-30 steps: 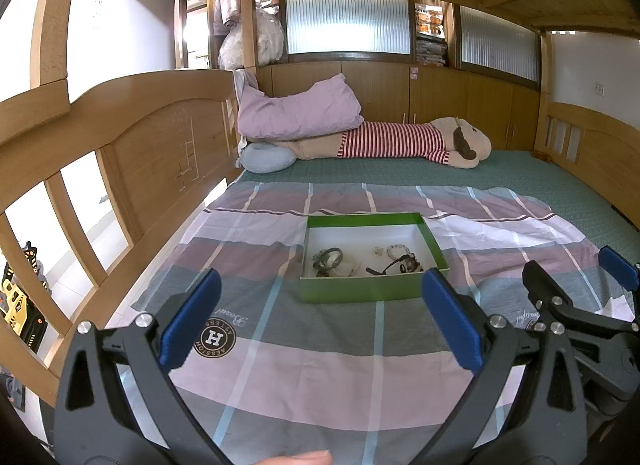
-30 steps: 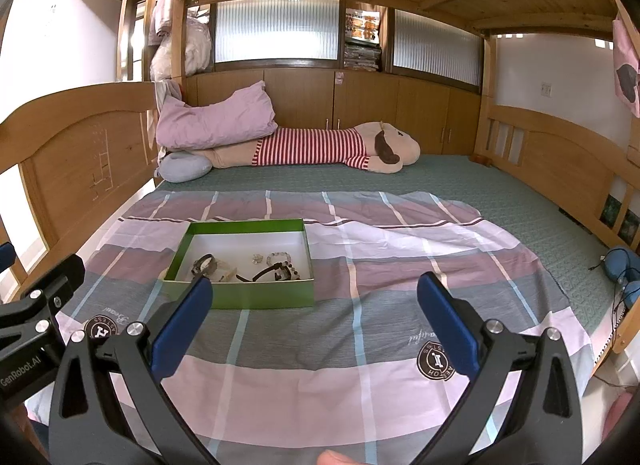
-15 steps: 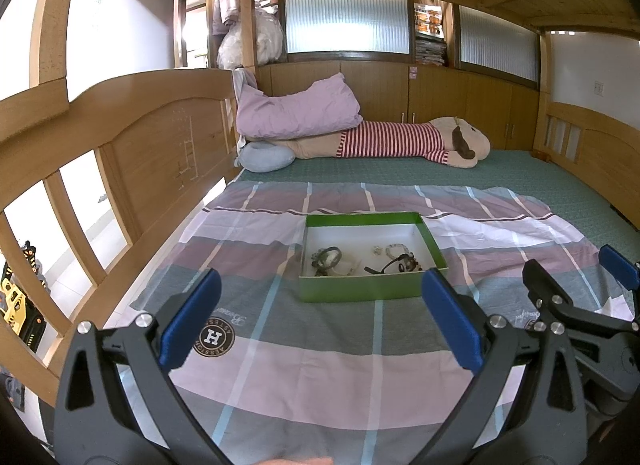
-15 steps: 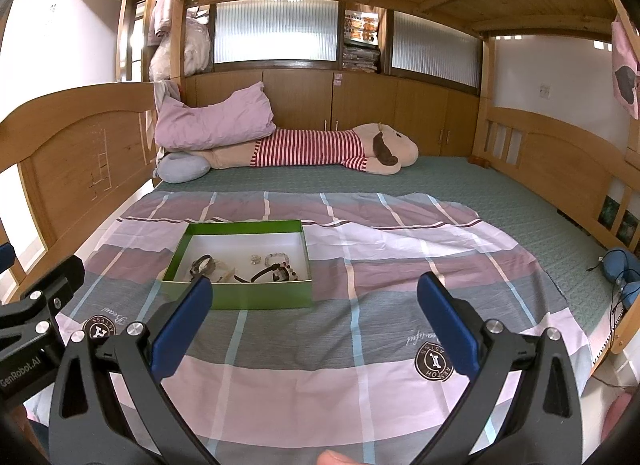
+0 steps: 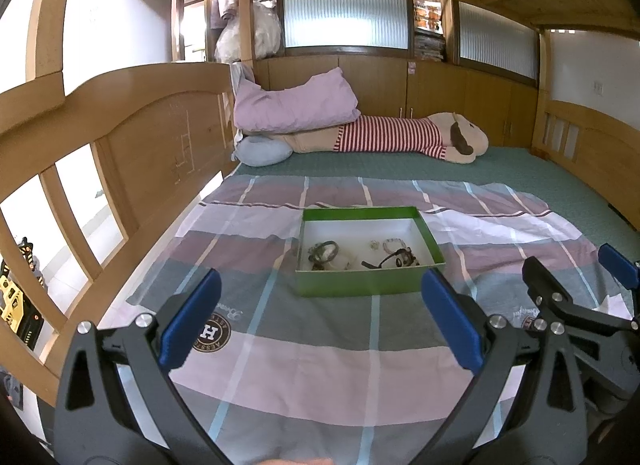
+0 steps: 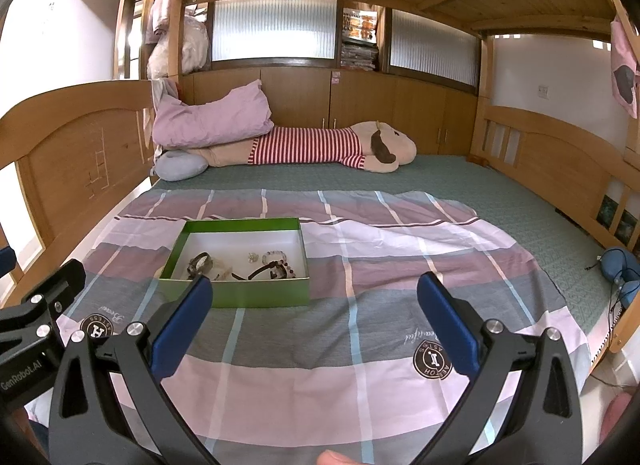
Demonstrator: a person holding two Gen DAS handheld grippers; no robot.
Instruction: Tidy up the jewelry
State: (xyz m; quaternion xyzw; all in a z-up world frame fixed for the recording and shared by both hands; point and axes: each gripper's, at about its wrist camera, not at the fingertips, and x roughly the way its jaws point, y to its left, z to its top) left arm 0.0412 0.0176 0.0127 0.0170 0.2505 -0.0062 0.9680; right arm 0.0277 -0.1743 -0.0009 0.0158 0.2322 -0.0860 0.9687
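A green box (image 5: 370,286) with a white inside sits on the plaid sheet (image 5: 312,349); it also shows in the right wrist view (image 6: 240,293). Inside lie several jewelry pieces: a dark bracelet (image 5: 322,251), a beaded bracelet (image 5: 394,243) and a black piece (image 5: 390,259). My left gripper (image 5: 318,321) is open and empty, held short of the box's near wall. My right gripper (image 6: 314,323) is open and empty, just right of the box's near corner. The right gripper shows at the left wrist view's right edge (image 5: 580,297).
A striped plush toy (image 5: 400,137), a pink pillow (image 5: 296,105) and a blue cushion (image 5: 262,150) lie at the far end of the bed. Wooden rails (image 5: 120,153) run along the left, and along the right (image 6: 560,169). A blue item with cables (image 6: 618,265) lies at the right rail.
Both grippers have crept slightly forward toward the box; both stay open and empty.
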